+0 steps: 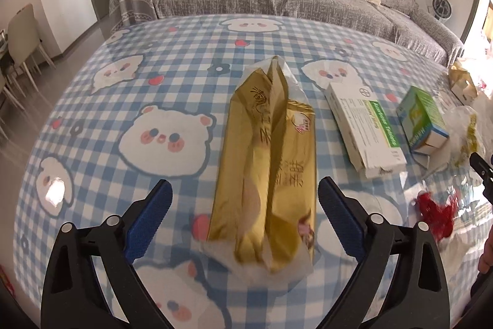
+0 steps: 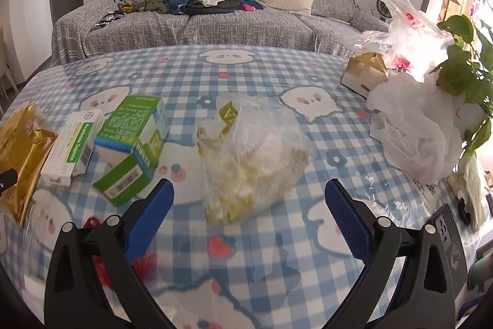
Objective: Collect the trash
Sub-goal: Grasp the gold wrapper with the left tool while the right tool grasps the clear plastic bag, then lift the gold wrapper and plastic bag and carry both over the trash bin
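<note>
I am holding my left gripper (image 1: 245, 199) spread wide, its 2 blue pads flanking a gold wrapper (image 1: 271, 156) with Chinese characters, not pressing it. My right gripper (image 2: 249, 202) is gaping too, framing a crumpled clear bag (image 2: 252, 156) on the checked tablecloth (image 2: 308, 88). Beside it a white box (image 1: 366, 128) is reading "Tablets", next to a green carton (image 2: 135, 141).
</note>
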`<state>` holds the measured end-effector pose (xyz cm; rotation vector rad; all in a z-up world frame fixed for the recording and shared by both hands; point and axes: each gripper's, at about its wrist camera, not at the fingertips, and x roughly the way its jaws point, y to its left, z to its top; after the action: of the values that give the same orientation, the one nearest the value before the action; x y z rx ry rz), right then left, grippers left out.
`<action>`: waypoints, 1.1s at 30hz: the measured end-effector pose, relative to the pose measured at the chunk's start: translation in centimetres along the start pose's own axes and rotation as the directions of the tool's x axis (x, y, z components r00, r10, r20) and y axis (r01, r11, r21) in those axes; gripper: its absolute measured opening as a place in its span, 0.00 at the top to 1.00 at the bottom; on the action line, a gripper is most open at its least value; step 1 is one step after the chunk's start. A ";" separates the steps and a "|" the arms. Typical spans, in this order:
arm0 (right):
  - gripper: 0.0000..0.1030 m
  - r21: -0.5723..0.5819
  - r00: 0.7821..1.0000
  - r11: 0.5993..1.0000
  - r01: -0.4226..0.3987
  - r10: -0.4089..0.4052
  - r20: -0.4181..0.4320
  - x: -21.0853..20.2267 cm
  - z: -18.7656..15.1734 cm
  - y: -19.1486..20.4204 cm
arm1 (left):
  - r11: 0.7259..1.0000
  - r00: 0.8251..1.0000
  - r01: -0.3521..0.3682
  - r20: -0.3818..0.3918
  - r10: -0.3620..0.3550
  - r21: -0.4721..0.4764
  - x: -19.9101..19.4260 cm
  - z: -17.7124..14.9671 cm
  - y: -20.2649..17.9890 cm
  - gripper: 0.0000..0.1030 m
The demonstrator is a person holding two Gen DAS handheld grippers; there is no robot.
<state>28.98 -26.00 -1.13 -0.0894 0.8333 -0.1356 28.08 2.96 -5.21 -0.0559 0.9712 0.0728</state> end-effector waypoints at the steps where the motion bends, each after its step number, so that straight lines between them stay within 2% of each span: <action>1: 0.08 -0.001 1.000 1.000 0.004 -0.004 -0.004 0.4 0.2 0.1 | 1.000 1.000 -0.002 -0.008 0.002 -0.003 0.4 0.3 0.0 0.13; 5: 0.09 0.009 1.000 1.000 0.001 -0.001 -0.024 1.5 0.8 0.4 | 1.000 0.999 -0.002 -0.033 0.002 0.000 1.6 1.1 -0.3 0.21; 8: 0.16 0.020 0.999 1.000 -0.007 0.008 -0.050 2.7 1.1 0.3 | 1.000 0.998 0.007 -0.062 -0.008 -0.004 2.5 1.3 -0.4 0.35; 9: 0.20 0.023 0.998 1.000 -0.009 0.011 -0.062 3.1 1.1 0.3 | 1.000 0.997 0.008 -0.073 -0.008 0.000 2.8 1.3 -0.6 0.41; 11: 0.25 0.025 0.997 1.000 -0.003 0.005 -0.082 3.9 1.1 0.1 | 1.000 0.997 0.002 -0.077 -0.001 0.009 3.3 1.3 -0.9 0.47; 13: 0.38 0.033 0.995 0.999 0.001 0.003 -0.102 4.7 1.1 -0.3 | 1.000 0.997 -0.010 -0.076 0.012 0.018 3.4 1.4 -1.1 0.53; 15: 0.44 0.049 0.992 0.999 -0.008 0.014 -0.125 5.3 1.1 -0.8 | 1.000 0.997 -0.018 -0.078 0.019 0.013 3.5 1.5 -1.1 0.65; 21: 0.62 0.085 0.987 0.996 -0.033 0.046 -0.154 6.0 1.1 -1.5 | 1.000 0.996 -0.004 -0.087 0.006 0.017 3.5 1.8 -1.4 0.88; 27: 0.72 0.086 0.989 0.996 -0.028 0.040 -0.141 6.0 1.2 -1.4 | 1.000 0.998 0.012 -0.068 -0.011 0.005 3.3 2.0 -1.3 0.92; 33: 0.73 0.103 0.990 0.994 -0.022 0.036 -0.137 5.7 1.2 -1.9 | 1.000 0.998 0.020 -0.054 -0.021 -0.012 2.7 1.9 -0.7 0.93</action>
<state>33.55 -28.73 -4.24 0.0278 0.9642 -0.1579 31.26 2.47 -6.33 -0.0791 1.0239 0.0584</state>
